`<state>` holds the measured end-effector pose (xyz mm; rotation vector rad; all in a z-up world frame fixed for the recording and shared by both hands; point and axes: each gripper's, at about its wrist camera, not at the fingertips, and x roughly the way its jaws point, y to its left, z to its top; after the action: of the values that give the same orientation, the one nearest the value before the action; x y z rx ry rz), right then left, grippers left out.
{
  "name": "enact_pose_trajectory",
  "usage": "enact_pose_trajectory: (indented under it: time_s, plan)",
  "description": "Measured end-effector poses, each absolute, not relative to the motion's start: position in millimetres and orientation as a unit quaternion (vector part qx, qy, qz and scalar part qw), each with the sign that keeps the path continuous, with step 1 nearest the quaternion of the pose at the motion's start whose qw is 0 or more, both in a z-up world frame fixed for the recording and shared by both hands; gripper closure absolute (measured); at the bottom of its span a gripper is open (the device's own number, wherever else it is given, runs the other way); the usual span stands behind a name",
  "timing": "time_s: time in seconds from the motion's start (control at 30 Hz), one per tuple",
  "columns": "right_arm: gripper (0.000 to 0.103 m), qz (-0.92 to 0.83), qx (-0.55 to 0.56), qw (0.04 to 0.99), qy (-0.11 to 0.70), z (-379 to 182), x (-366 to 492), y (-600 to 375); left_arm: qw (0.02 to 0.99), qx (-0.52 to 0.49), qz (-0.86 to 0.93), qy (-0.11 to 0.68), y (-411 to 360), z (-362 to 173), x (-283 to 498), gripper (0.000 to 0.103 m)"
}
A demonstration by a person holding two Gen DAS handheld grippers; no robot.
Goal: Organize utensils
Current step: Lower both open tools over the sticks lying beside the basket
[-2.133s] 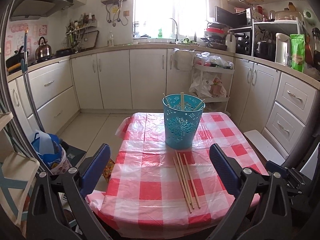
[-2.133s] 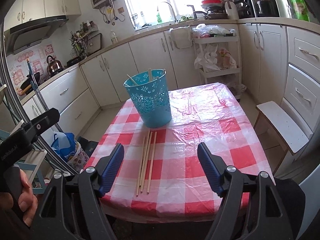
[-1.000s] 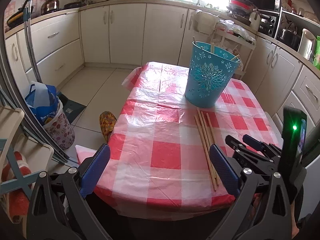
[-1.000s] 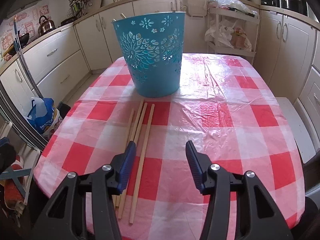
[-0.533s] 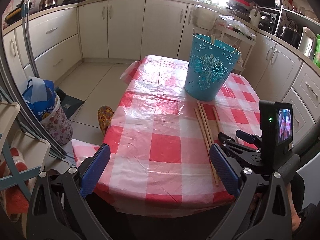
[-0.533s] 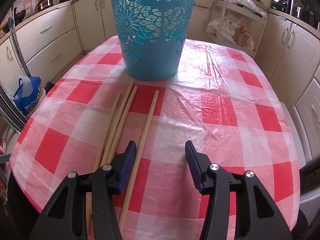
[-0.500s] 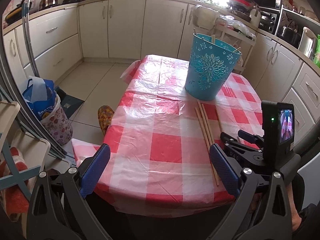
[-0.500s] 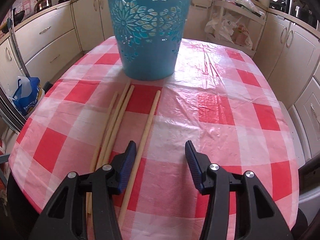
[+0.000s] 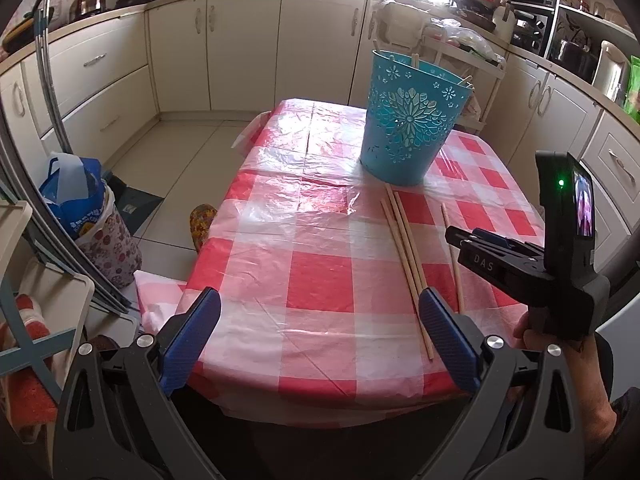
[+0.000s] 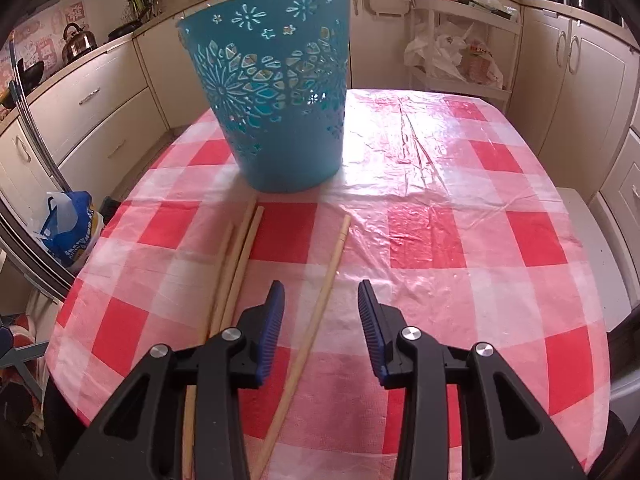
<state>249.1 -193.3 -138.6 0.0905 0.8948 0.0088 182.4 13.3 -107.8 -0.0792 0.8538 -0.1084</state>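
**Right tongs straddle a lone chopstick**

In the right wrist view, the right tongs (image 10: pixel 320 320) sit low over the counter (image 10: pixel 460 240), which wears a red-and-white checked plastic cover. Their blue pads (image 10: pixel 274 320) stand at a middling gap and have just been closing. One chopstick (image 10: pixel 320 304) runs between them from 6 o'clock up toward 12, tilted slightly to 1 o'clock. It lies nearer the left pad than the right one, and neither pad presses on it, so nothing is gripped. Whether the pad tips touch the cover cannot be told.

At 10 to 11 o'clock from these tongs lie three more chopsticks (image 10: pixel 236 272), close together and nearly parallel, just outside the left pad; their near ends pass under the tongs' black frame. At 12 o'clock stands the blue bin (image 10: pixel 276 120), upright, with cut-out flower patterns; the far tips of the three chopsticks come close to its base.

In the left wrist view, the left tongs (image 9: pixel 320 340) hang wide apart over the near counter edge, with nothing between them. From here the bin (image 9: pixel 412 120) is at 1 o'clock, a few sticks poking above its rim. The three chopsticks (image 9: pixel 404 248) run from the bin's base toward the right pad, and the right tongs' black frame (image 9: pixel 492 260) is at 3 o'clock, gripped by a hand (image 9: pixel 560 352).
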Motion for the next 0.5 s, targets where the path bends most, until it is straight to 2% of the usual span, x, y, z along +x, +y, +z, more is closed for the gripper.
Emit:
enact_pose_trajectory:
  time_s: [0.17, 0.23, 0.33, 0.5]
  plan:
    - [0.065, -0.010, 0.033, 0.892, 0.451, -147, 262, -193, 0.907, -0.045, -0.049, 0.415, 17, -110, 187, 0.008]
    - [0.070, -0.009, 0.028, 0.890, 0.456, -152, 261, -194, 0.909, -0.040, -0.047, 0.412, 15, -109, 190, 0.008]
    - [0.073, -0.001, 0.016, 0.893, 0.450, -154, 258, -193, 0.911, -0.033, -0.038, 0.410, 12, -106, 195, 0.008]
    - [0.090, 0.024, 0.000, 0.889, 0.458, -153, 259, -192, 0.915, -0.041, -0.025, 0.402, 18, -94, 196, 0.008]
